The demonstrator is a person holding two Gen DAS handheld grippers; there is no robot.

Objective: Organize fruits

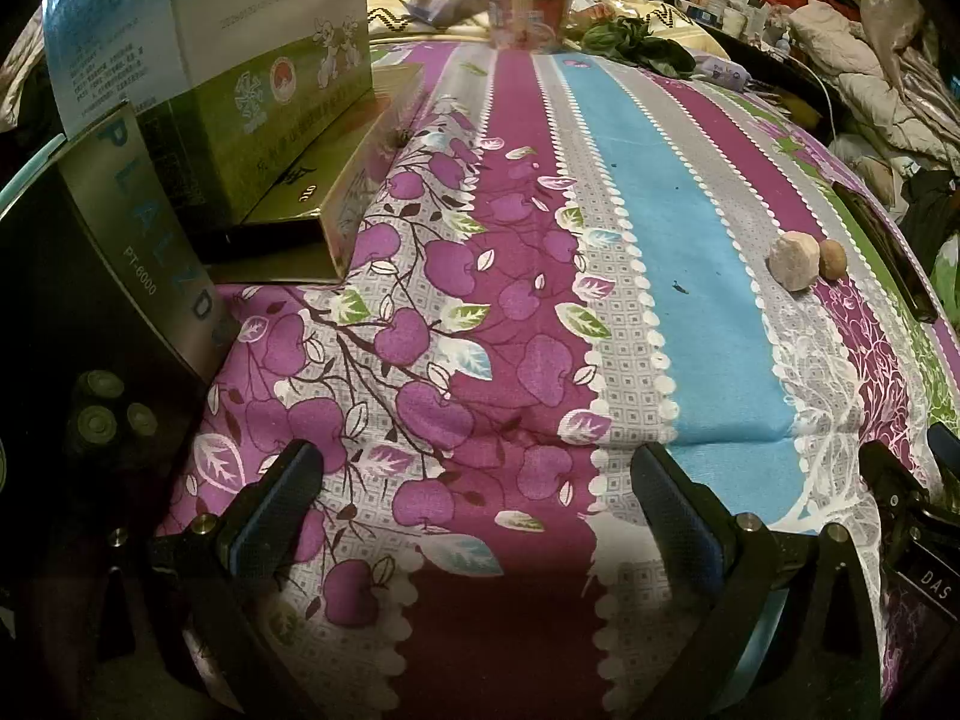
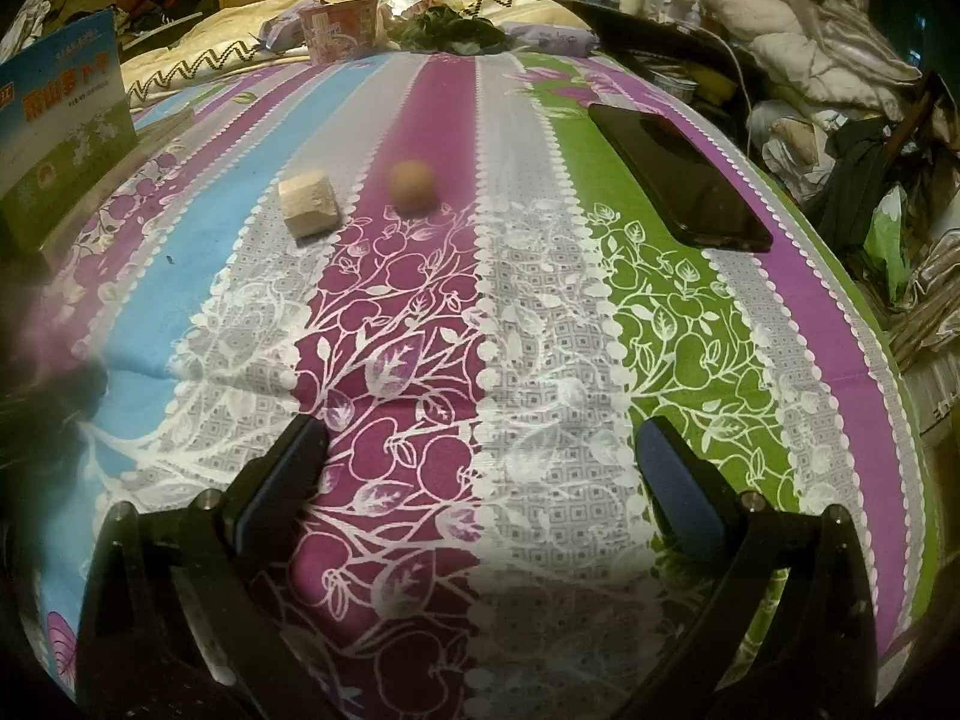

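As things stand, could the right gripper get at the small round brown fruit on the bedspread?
Probably yes: the right gripper is open and empty, with only bare bedspread before the round fruit; the pale block sits apart.

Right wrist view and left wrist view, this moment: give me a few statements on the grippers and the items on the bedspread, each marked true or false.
1. Both grippers are open with nothing between their fingers. True: the left gripper and the right gripper frame only the bedspread.
2. The round brown fruit sits inside the pink bowl. False: it lies on the bedspread, well in front of the bowl.
3. A pale faceted block lies beside the fruit. True.
4. The black phone lies on top of the block. False: it lies flat on the green stripe, apart from both.
5. Stacked boxes stand at the left of the left wrist view. True.
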